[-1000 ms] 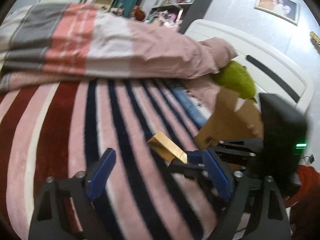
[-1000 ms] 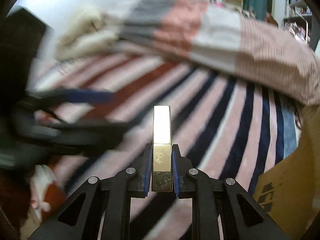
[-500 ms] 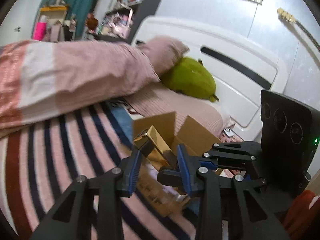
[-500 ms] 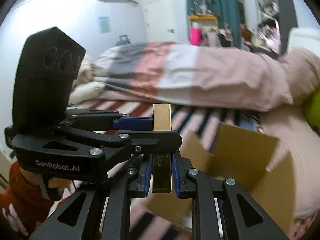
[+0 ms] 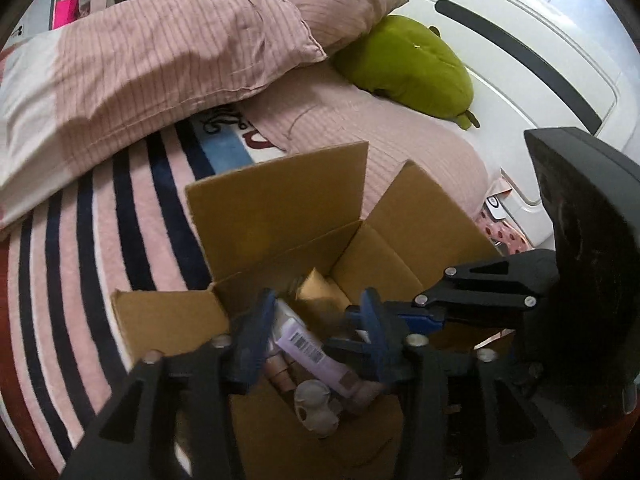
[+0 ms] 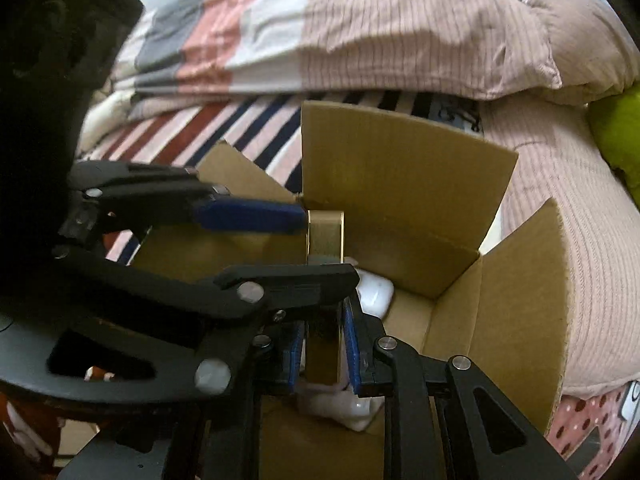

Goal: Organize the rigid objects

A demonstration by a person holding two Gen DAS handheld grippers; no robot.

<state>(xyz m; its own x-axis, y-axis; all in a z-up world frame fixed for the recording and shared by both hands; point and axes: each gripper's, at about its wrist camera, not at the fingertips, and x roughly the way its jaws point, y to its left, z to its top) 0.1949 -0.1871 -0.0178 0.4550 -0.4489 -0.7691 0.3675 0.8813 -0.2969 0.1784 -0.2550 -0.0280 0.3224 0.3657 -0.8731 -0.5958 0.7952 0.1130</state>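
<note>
Bedroom setting; striped blanket [image 5: 120, 240] on bed, pink duvet [image 5: 160, 60] bunched behind, green plush [image 5: 408, 64] by the headboard [image 5: 520, 40]. Open cardboard box [image 6: 400, 168] on the blanket, flaps up.

Box contents so far: lilac tube with barcode [image 5: 312, 348], small white case [image 6: 374, 292], a few other items too blurred to name. Part of the sorting judged done.

Right hand-held gripper [image 6: 322, 350]: jaws closed on gold bar-shaped case [image 6: 325, 236], held upright over the box interior, not yet released.

Left hand-held gripper [image 5: 316, 336]: jaws parted, nothing held, hovering above the box just beside the gold case.

Remaining, by judgement: lower and release gold case. Further loose objects: none seen on the blanket in either view.
</note>
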